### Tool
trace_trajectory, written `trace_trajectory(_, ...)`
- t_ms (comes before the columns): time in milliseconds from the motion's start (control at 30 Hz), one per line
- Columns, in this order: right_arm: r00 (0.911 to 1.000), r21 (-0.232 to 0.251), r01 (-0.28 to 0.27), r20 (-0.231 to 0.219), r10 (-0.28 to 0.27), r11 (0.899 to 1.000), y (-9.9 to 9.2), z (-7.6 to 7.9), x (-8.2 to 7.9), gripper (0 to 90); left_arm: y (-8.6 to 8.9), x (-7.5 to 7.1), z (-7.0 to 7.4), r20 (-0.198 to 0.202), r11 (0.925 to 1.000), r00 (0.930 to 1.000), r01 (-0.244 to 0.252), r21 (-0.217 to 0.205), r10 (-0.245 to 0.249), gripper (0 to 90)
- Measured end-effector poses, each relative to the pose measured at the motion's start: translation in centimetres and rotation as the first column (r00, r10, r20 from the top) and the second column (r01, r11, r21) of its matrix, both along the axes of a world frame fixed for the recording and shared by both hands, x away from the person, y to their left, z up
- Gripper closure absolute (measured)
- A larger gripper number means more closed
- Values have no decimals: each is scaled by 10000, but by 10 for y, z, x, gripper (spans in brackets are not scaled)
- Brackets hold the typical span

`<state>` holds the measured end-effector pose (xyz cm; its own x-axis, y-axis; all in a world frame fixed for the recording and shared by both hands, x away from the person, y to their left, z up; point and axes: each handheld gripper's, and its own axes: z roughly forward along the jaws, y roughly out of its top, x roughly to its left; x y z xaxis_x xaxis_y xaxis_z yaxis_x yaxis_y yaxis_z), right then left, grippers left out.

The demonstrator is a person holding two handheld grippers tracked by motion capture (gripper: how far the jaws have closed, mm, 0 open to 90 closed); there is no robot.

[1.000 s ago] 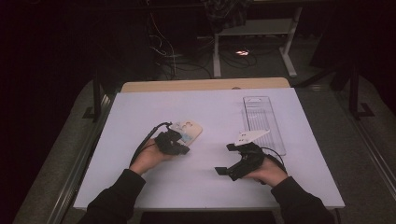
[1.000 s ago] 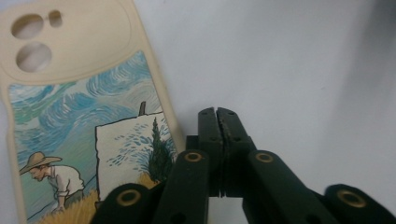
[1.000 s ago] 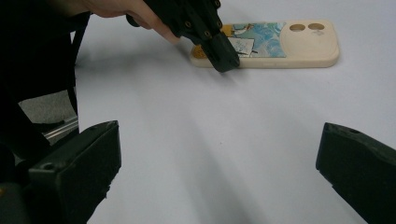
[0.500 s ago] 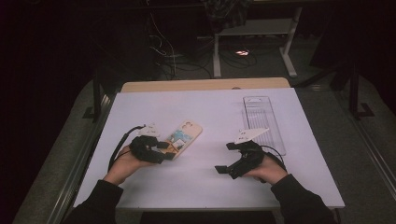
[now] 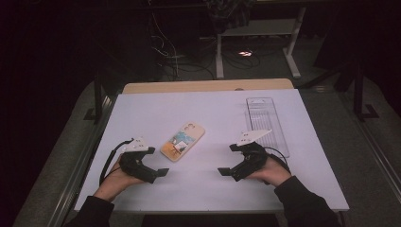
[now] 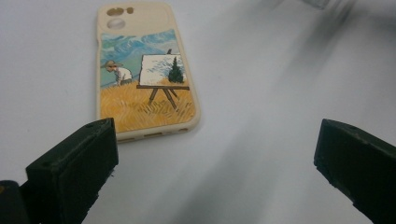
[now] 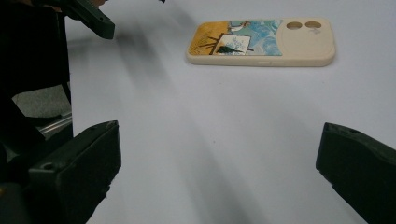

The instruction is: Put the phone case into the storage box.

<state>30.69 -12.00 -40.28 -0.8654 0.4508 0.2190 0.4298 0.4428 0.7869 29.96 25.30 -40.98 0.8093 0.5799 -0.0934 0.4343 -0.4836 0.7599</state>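
A cream phone case [image 5: 183, 141] printed with a painter and easel lies flat on the white table [image 5: 208, 113], camera holes pointing away from me. My left gripper [image 5: 156, 161] sits down-left of it, open and holding nothing. In the left gripper view the case [image 6: 144, 74] lies ahead and left of the wide-apart jaws [image 6: 217, 163]. My right gripper [image 5: 228, 160] rests open on the table right of the case, facing left. In the right gripper view the case [image 7: 261, 42] lies far ahead of the gripper [image 7: 217, 172], with the left gripper [image 7: 88, 16] at the top left.
A clear plastic tray [image 5: 265, 124] lies lengthwise at the back right of the table, just beyond my right hand. A wooden strip [image 5: 208, 86] borders the far edge. Metal rails run along the table's left side [image 5: 80, 165].
My left gripper has pulled back from the phone case, moving left and toward me, and the case now lies free on the table. The right gripper has stayed put.
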Motion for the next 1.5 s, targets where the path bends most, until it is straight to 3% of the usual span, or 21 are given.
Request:
trace_trajectory(133,10000,-19,47,3,-47,10000,-1,0,0,0,-1,-1,-3,-77,9996,9999,117,251,-115,0)
trace_trajectory(600,10000,-20,76,-24,-76,10000,-1,0,0,0,1,0,-1,-145,9999,9999,-72,93,74,0)
trace_trajectory(833,10000,-28,77,-30,-78,10000,-1,0,0,0,1,2,3,-194,9992,9998,-86,384,94,0)
trace_trajectory(933,10000,-43,85,-13,-85,10000,-1,-1,0,0,-1,3,6,-118,9993,9995,-303,219,306,0)
trace_trajectory(1067,10000,-50,92,-18,-92,9999,-1,0,0,0,-2,7,8,-133,9980,9994,-321,543,328,0)
trace_trajectory(1233,10000,-50,84,-22,-84,10000,-1,0,0,0,-4,12,11,-205,9984,9989,-402,404,410,0)
trace_trajectory(1300,10000,-53,88,-26,-88,9999,-1,-1,0,0,-3,15,14,-142,9979,9992,-373,535,381,0)
trace_trajectory(1367,9999,-27,104,-32,-104,9999,-1,-1,0,0,-4,17,16,-181,9984,9988,-458,333,464,0)
trace_trajectory(1467,9999,-35,107,-27,-107,9999,0,-1,0,0,-5,19,20,-257,9979,9988,-401,499,415,0)
trace_trajectory(1500,9999,-39,111,-30,-111,9999,0,-1,0,0,-6,21,20,-233,9983,9985,-494,302,501,0)
